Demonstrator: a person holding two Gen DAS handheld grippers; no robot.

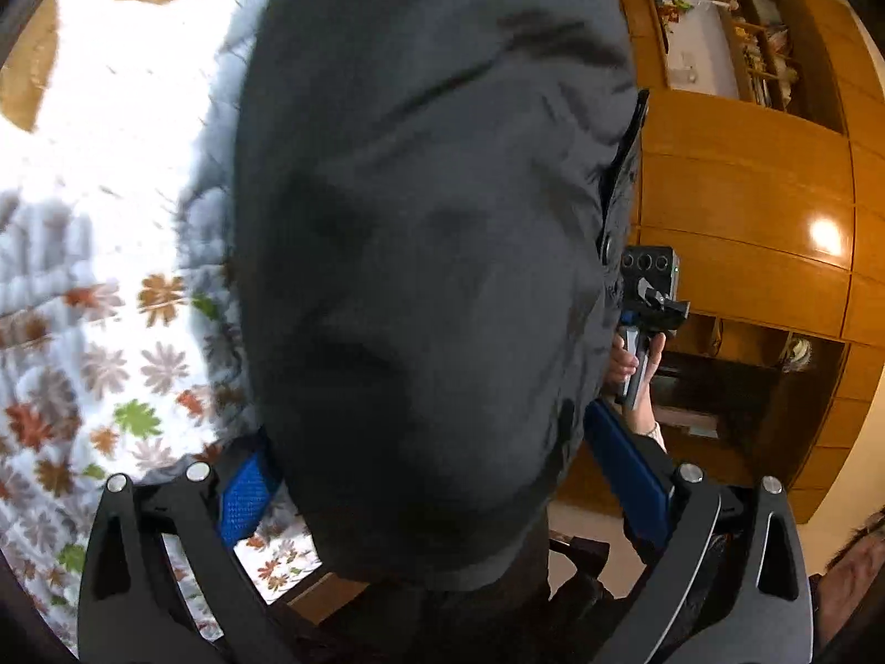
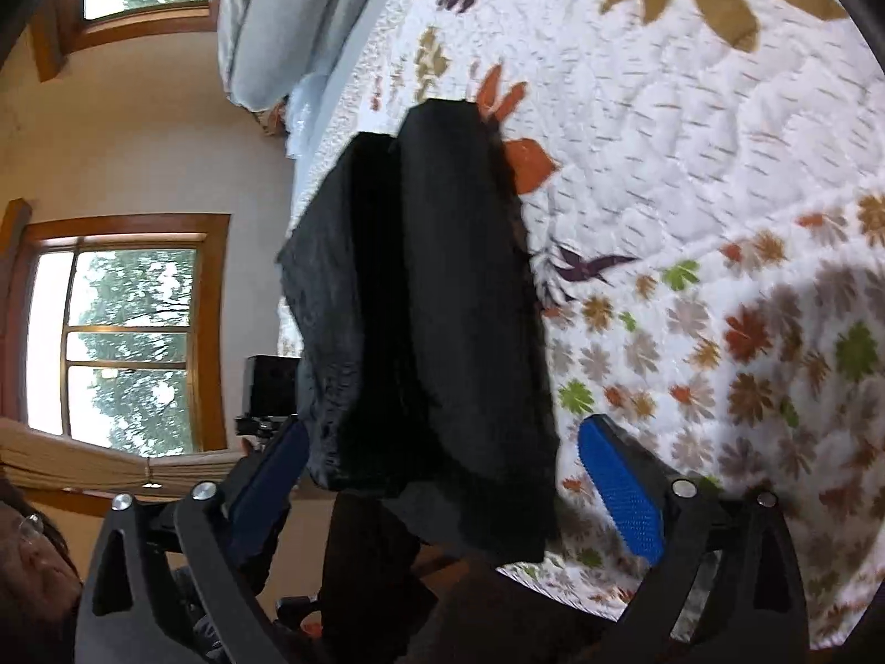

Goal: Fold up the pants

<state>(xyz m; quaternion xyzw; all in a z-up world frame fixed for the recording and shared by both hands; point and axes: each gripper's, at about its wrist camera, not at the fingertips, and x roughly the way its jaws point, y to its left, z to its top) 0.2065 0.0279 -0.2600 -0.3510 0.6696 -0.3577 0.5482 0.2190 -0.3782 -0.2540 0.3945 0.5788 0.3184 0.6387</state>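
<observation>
Dark pants (image 1: 420, 254) fill most of the left wrist view as a bunched mass hanging between the blue pads (image 1: 243, 498) of my left gripper (image 1: 437, 487). Its jaws stand wide and I see no pad pressing the cloth. In the right wrist view the pants (image 2: 442, 304) lie folded lengthwise over the floral quilt (image 2: 691, 138), with their near end between the fingers of my right gripper (image 2: 442, 481). That gripper is open, and a strip of quilt shows between the cloth and its right pad (image 2: 619, 492). The other gripper (image 1: 647, 299), held in a hand (image 1: 625, 359), shows past the pants' right edge.
The bed's white quilt with leaf and flower prints (image 1: 110, 254) spreads to the left. Grey pillows (image 2: 265, 27) lie at the head of the bed. A wooden wardrobe wall (image 1: 746, 193) stands on the right, and windows (image 2: 127, 332) are beyond the bed's edge.
</observation>
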